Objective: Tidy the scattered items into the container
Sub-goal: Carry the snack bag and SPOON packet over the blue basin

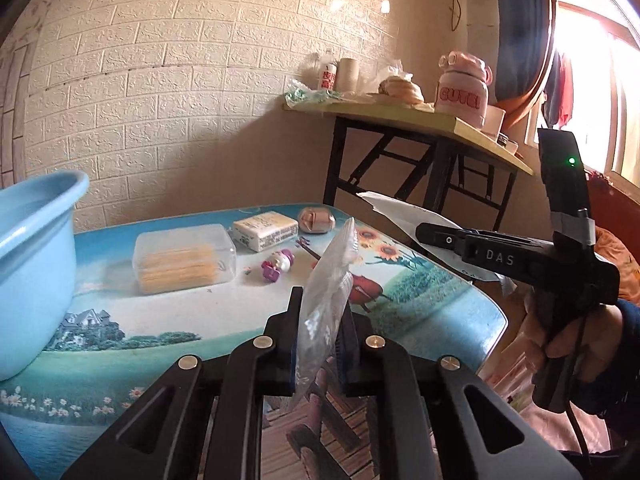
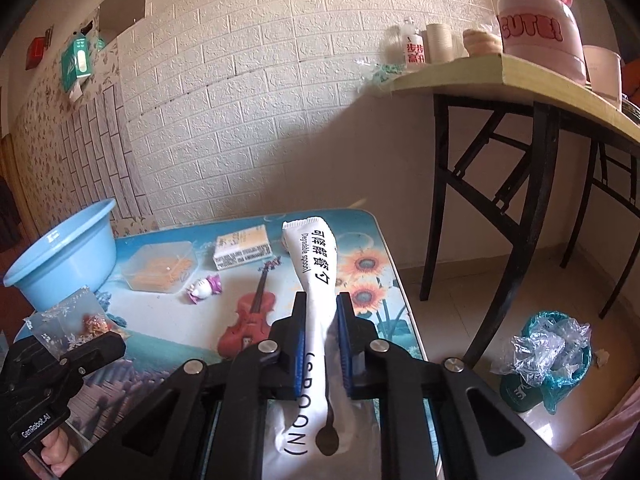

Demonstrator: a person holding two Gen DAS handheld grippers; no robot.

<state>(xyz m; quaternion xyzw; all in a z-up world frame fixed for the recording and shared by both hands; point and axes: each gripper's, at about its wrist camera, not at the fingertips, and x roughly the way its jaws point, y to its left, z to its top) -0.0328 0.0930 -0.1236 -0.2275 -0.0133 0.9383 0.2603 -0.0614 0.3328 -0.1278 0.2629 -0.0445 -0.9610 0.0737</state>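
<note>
My left gripper point(image 1: 323, 312) is shut on a clear plastic packet point(image 1: 330, 280) and holds it above the picture-printed table point(image 1: 200, 332); this gripper and packet point(image 2: 70, 320) also show in the right wrist view at lower left. My right gripper point(image 2: 322, 312) is shut on a white wrapped spoon packet point(image 2: 314, 264), held above the table's right side; it shows in the left wrist view point(image 1: 404, 208). The light blue basin point(image 1: 32, 256) stands at the table's left, also in the right wrist view point(image 2: 64, 260). On the table lie a clear box of yellow sticks point(image 1: 184, 258), a white carton point(image 1: 266, 230), a small pink toy point(image 1: 277, 266) and a beige roll point(image 1: 317, 220).
A yellow-topped folding table point(image 2: 520, 76) with black legs stands to the right, holding a pink jar point(image 2: 536, 24) and bottles. A bin with a plastic bag point(image 2: 548, 356) sits on the floor at right. A white brick-pattern wall point(image 1: 160, 100) runs behind the table.
</note>
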